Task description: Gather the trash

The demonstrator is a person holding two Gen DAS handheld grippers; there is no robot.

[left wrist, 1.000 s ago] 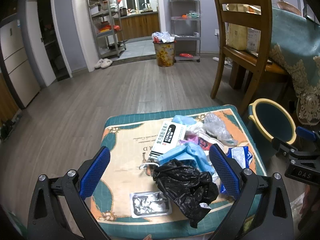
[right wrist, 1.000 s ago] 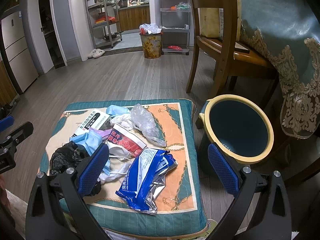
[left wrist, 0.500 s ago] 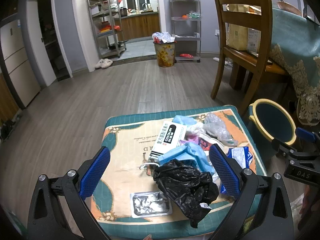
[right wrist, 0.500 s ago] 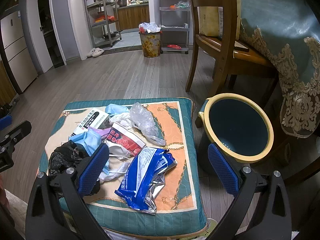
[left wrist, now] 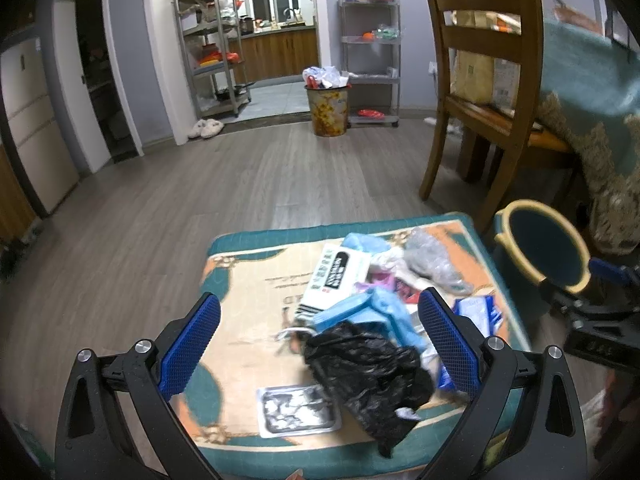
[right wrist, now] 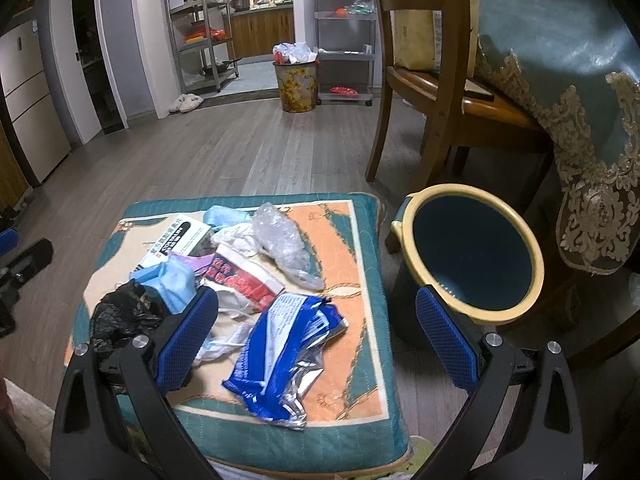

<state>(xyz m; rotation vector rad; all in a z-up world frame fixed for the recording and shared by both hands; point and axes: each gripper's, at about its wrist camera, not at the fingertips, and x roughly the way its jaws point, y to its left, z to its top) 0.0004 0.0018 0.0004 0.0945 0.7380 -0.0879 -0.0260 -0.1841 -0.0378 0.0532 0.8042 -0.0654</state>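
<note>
A patterned cushion [left wrist: 248, 280] [right wrist: 360, 240] on the floor carries a heap of trash: a black plastic bag [left wrist: 372, 368] [right wrist: 120, 316], a blue face mask [left wrist: 360, 312] [right wrist: 172, 280], a white box [left wrist: 340, 276] [right wrist: 180, 236], a clear bag [left wrist: 432, 256] [right wrist: 284, 240], a blue foil wrapper [right wrist: 288, 352] and a foil blister pack [left wrist: 296, 412]. A dark bin with a yellow rim [right wrist: 472, 256] [left wrist: 544, 244] stands right of the cushion. My left gripper [left wrist: 320, 344] is open above the black bag. My right gripper [right wrist: 316, 340] is open above the blue wrapper.
A wooden chair [right wrist: 432, 80] and a table with a teal cloth [right wrist: 560, 48] stand to the right. A full waste bin [left wrist: 326, 108] and metal shelves [left wrist: 212, 48] stand far back by the kitchen. Bare wood floor [left wrist: 160, 208] lies around the cushion.
Both grippers have shifted slightly, with the left view a little blurred. Nothing was taken hold of and the trash has not moved.
</note>
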